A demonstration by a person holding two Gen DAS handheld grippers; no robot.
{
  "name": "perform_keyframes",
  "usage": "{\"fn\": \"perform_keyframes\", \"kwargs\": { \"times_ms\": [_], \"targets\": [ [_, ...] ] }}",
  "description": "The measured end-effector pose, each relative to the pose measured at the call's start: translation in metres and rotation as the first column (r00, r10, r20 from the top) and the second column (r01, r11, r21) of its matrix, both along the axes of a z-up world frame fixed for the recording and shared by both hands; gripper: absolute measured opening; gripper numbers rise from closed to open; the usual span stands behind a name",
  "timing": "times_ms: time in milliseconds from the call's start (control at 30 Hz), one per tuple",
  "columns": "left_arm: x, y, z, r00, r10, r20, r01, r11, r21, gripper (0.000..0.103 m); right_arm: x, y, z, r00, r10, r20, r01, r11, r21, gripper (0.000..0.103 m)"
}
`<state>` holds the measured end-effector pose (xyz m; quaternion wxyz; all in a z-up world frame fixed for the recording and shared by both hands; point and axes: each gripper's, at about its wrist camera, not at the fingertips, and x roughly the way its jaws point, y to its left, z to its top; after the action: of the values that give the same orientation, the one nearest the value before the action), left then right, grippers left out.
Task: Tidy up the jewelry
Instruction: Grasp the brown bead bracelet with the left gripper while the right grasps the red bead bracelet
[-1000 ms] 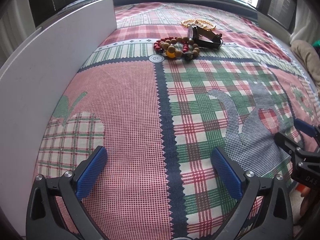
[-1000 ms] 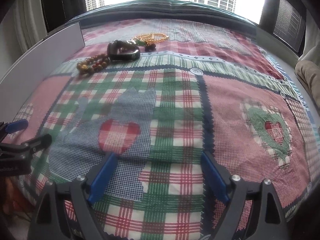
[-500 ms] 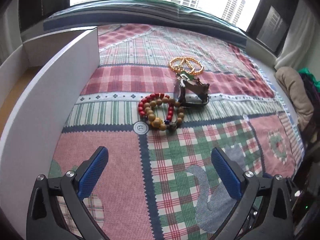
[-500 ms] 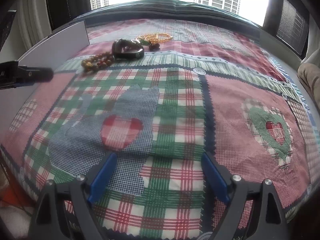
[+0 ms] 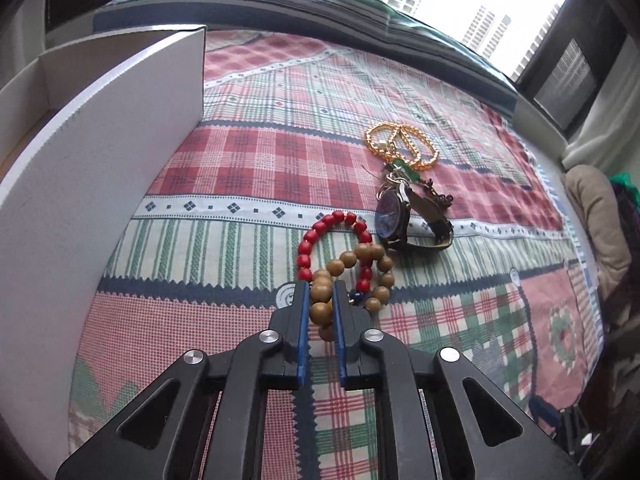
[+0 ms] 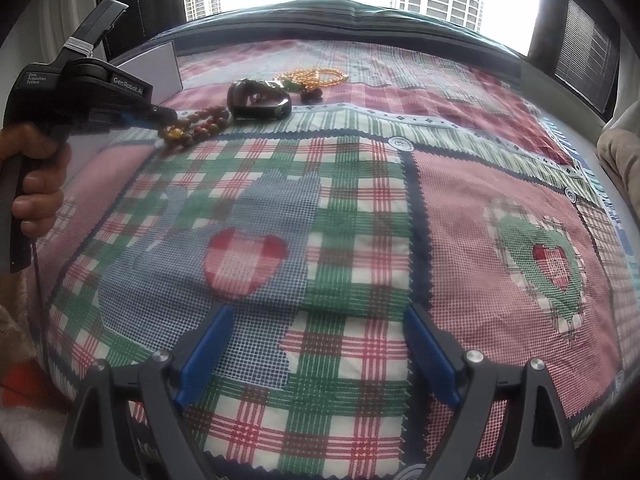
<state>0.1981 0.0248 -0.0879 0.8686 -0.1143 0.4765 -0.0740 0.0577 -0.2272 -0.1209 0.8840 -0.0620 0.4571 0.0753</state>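
Left gripper [image 5: 321, 304] clamped on wooden bead bracelet [image 5: 352, 276] lying on patchwork quilt [image 5: 248, 168]; red bead bracelet [image 5: 332, 236] overlapping it, watch [image 5: 400, 220] just beyond; right gripper [image 6: 316, 354] apart, empty

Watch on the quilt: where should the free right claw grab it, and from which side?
Grip the watch across its case and dial, coming down from above. It lies on its edge with the strap looped behind, and the red beads sit close on its near side, so a low approach would snag them.
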Motion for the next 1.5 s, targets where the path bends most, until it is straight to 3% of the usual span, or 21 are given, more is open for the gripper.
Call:
{"fn": "perform_keyframes", "kwargs": {
  "times_ms": [200,367,400,433,500,567,667,733,867,933,967,1133,1167,1233,1267,1367,1433,1500],
  "targets": [
    [-0.055,0.027,-0.002,0.997,-0.043,-0.064,0.045,0.999,0.027,0.01,0.0,0.0,0.0,1.0,-0.001,0.001,0.001,1.0,0.002,0.091],
    [-0.092,0.05,-0.01,0.995,-0.008,-0.096,0.014,0.998,0.063,0.012,0.002,0.001,0.0,1.0,-0.007,0.0,0.007,1.0,0.0,0.091],
    [-0.097,0.053,-0.01,0.996,0.002,-0.09,0.003,0.998,0.06,0.024,0.002,0.001,-0.001,1.0,-0.008,-0.001,0.008,1.0,0.0,0.091],
    [-0.101,0.055,-0.01,0.997,0.011,-0.083,-0.006,0.999,0.054,0.044,0.002,0.001,-0.001,1.0,-0.009,-0.001,0.009,1.0,0.0,0.091],
    [-0.108,0.06,-0.005,0.998,0.044,-0.047,-0.041,0.998,0.051,0.066,0.003,0.0,0.0,1.0,-0.004,-0.01,0.004,1.0,0.0,0.091],
    [-0.112,0.06,0.0,0.998,0.063,-0.016,-0.062,0.996,0.06,0.068,0.005,0.001,0.003,0.999,0.015,-0.049,-0.015,1.0,0.002,0.091],
    [-0.114,0.058,0.005,0.998,0.057,0.01,-0.058,0.997,0.059,0.068,0.008,0.009,0.026,0.994,0.108,-0.025,-0.107,0.993,0.06,0.09],
    [-0.116,0.055,0.006,0.999,0.05,0.022,-0.051,0.996,0.067,0.07,0.017,0.029,0.046,0.979,0.204,0.013,-0.204,0.978,0.05,0.09],
    [-0.123,0.056,0.007,0.998,0.052,0.027,-0.054,0.996,0.065,0.072,0.055,0.083,0.067,0.905,0.425,0.035,-0.426,0.904,0.046,0.089],
    [-0.129,0.059,0.009,0.997,0.065,0.029,-0.066,0.996,0.063,0.072,0.083,0.112,0.059,0.855,0.518,0.016,-0.518,0.855,0.036,0.078],
    [-0.132,0.062,0.01,0.997,0.07,0.031,-0.072,0.996,0.061,0.073,0.096,0.126,0.055,0.834,0.552,0.006,-0.552,0.833,0.025,0.064],
    [-0.147,0.075,0.012,0.994,0.105,0.042,-0.107,0.993,0.05,0.076,0.142,0.175,0.028,0.762,0.647,-0.033,-0.647,0.761,-0.035,0.053],
    [-0.149,0.078,0.012,0.993,0.111,0.041,-0.113,0.993,0.046,0.076,0.148,0.18,0.021,0.751,0.657,-0.061,-0.66,0.751,-0.033,0.045],
    [-0.15,0.081,0.01,0.993,0.117,0.037,-0.118,0.992,0.043,0.076,0.154,0.184,0.006,0.743,0.657,-0.127,-0.666,0.744,-0.048,0.04],
    [-0.15,0.081,0.008,0.993,0.115,0.033,-0.117,0.992,0.044,0.076,0.154,0.182,0.006,0.743,0.658,-0.119,-0.666,0.745,-0.037,0.038],
    [-0.146,0.076,0.002,0.996,0.093,0.015,-0.093,0.994,0.055,0.077,0.149,0.176,0.01,0.74,0.658,-0.139,-0.667,0.744,-0.025,0.017],
    [-0.145,0.07,0.001,0.998,0.064,0.011,-0.065,0.996,0.065,0.077,0.138,0.17,0.012,0.738,0.658,-0.151,-0.669,0.743,-0.03,0.017],
    [-0.146,0.06,0.004,0.999,0.019,0.026,-0.021,0.997,0.08,0.077,0.125,0.159,0.016,0.756,0.633,-0.166,-0.645,0.764,-0.022,0.017]
  ]
}}
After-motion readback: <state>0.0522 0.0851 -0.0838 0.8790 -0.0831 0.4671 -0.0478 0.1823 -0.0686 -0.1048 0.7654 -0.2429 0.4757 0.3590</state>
